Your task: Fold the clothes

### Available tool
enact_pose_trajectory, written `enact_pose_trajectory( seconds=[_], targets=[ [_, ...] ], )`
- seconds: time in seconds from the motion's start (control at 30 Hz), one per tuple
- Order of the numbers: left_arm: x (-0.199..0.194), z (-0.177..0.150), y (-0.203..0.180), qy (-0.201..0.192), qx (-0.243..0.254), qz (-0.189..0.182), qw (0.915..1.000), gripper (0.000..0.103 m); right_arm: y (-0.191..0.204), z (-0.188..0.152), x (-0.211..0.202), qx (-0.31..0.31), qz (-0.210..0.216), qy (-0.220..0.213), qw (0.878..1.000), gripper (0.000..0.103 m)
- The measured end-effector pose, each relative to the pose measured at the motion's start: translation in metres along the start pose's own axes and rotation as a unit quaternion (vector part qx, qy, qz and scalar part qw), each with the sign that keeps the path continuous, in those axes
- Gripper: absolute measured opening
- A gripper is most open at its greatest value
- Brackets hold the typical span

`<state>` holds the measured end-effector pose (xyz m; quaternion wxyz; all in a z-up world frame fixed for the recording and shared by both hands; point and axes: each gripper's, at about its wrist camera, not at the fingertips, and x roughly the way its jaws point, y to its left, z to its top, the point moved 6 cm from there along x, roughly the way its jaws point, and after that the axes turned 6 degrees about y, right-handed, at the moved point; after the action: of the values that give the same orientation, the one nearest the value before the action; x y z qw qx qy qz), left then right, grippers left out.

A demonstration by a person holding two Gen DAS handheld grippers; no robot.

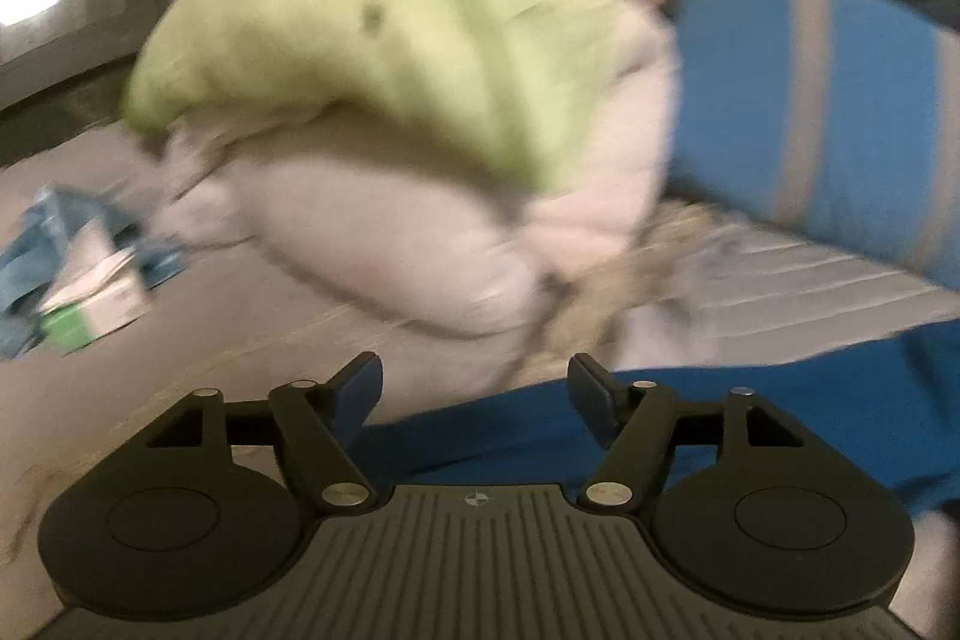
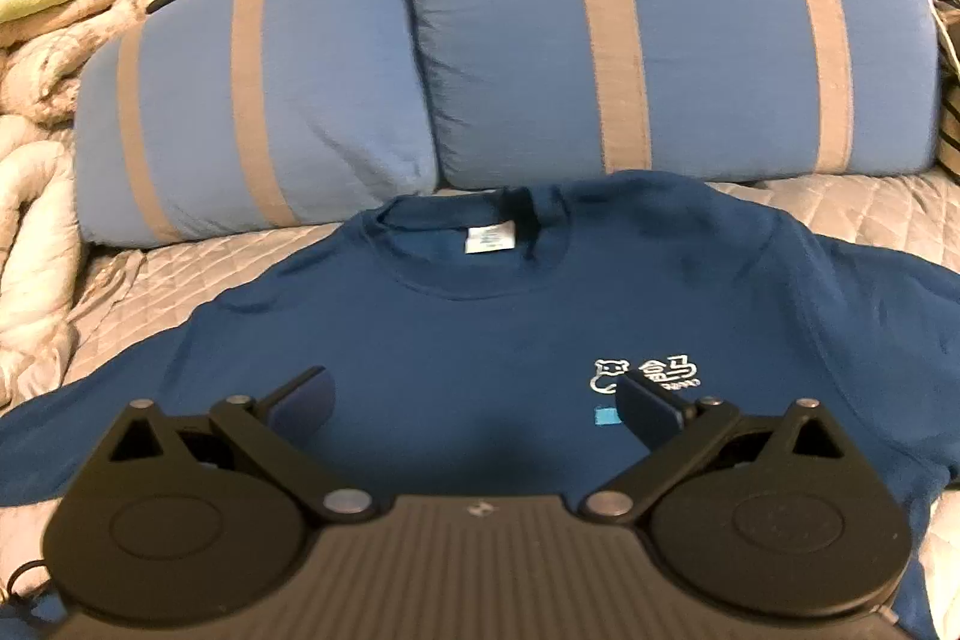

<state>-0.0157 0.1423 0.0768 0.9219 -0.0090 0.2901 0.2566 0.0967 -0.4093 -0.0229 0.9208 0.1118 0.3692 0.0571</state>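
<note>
Both our grippers spread wide, gripping nothing – right gripper (image 2: 474, 400) hovers over blue tee (image 2: 480, 340), laid flat on quilted grey bedspread (image 2: 840, 208). Left gripper (image 1: 474, 388) near its edge. Striped pillows (image 2: 660, 28) behind, white comforter (image 1: 390, 232) heaped beside – beige wall.

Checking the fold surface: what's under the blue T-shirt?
The blue T-shirt lies on a grey quilted bedcover, visible around its shoulders. What lies beneath its middle is covered.

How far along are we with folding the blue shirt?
Done: the blue shirt lies spread flat, front up, on the bed cover. In hand: nothing; the left hand-held gripper and right hand-held gripper are both open. Left: every fold.
</note>
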Motion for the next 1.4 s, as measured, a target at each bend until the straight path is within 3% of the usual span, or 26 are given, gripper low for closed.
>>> enact_pose_trajectory(
  seconds=[0.27, 0.43, 0.5, 0.8, 1.1, 1.27, 1.4],
  targets=[
    [-0.038, 0.030, -0.081, -0.044, 0.056, -0.099, 0.9925, 0.071, -0.006, 0.005, -0.006, 0.012, -0.001, -0.017, 1.000, 0.103],
    [-0.062, 0.071, -0.109, -0.075, 0.069, -0.137, 0.9853, 0.071, -0.003, 0.015, -0.018, -0.001, -0.001, -0.068, 0.998, 0.103],
    [-0.075, 0.095, -0.117, -0.092, 0.079, -0.148, 0.9816, 0.071, -0.002, 0.026, -0.028, -0.007, -0.003, -0.108, 0.994, 0.103],
    [-0.145, 0.197, -0.143, -0.179, 0.113, -0.201, 0.9563, 0.079, -0.029, 0.145, -0.121, -0.036, -0.039, -0.213, 0.976, 0.103],
    [-0.163, 0.233, -0.191, -0.183, 0.106, -0.270, 0.9394, 0.079, -0.077, 0.253, -0.229, -0.115, -0.126, -0.281, 0.944, 0.103],
    [-0.166, 0.244, -0.216, -0.169, 0.086, -0.309, 0.9318, 0.079, -0.102, 0.281, -0.247, -0.125, -0.163, -0.276, 0.939, 0.103],
    [-0.166, 0.251, -0.234, -0.154, 0.077, -0.333, 0.9270, 0.079, -0.116, 0.290, -0.255, -0.130, -0.163, -0.274, 0.939, 0.103]
  ],
)
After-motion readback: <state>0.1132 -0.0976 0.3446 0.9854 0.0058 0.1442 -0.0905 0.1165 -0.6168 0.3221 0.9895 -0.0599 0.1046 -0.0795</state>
